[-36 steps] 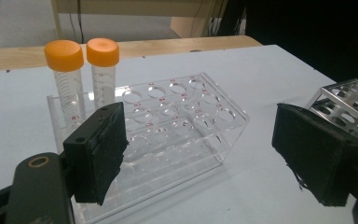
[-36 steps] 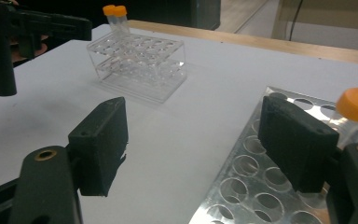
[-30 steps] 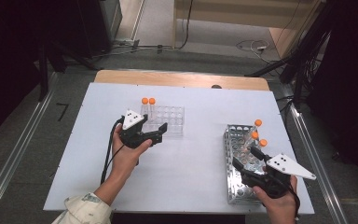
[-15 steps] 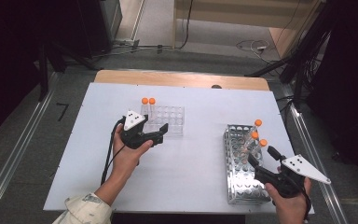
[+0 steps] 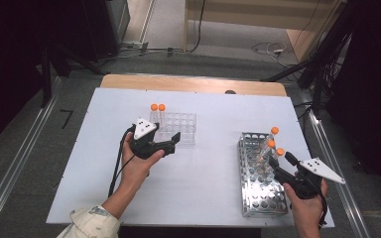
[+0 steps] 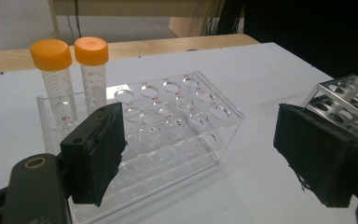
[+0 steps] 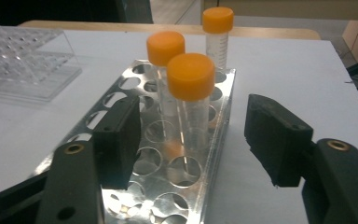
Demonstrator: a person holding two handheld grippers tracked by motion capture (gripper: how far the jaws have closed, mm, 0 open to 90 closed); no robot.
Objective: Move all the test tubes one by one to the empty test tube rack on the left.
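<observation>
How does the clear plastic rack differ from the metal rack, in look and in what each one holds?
The clear plastic rack is transparent and stands at the left, by the left gripper; the metal rack is shiny, perforated, and stands at the right. The clear plastic rack holds two orange-capped tubes; the metal rack holds three orange-capped tubes. Both are rectangular, with rows of round holes, mostly empty.

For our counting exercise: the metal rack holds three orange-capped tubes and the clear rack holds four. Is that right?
Not quite. The clear rack holds two orange-capped tubes, as the high view shows. The metal rack does hold three.
</observation>
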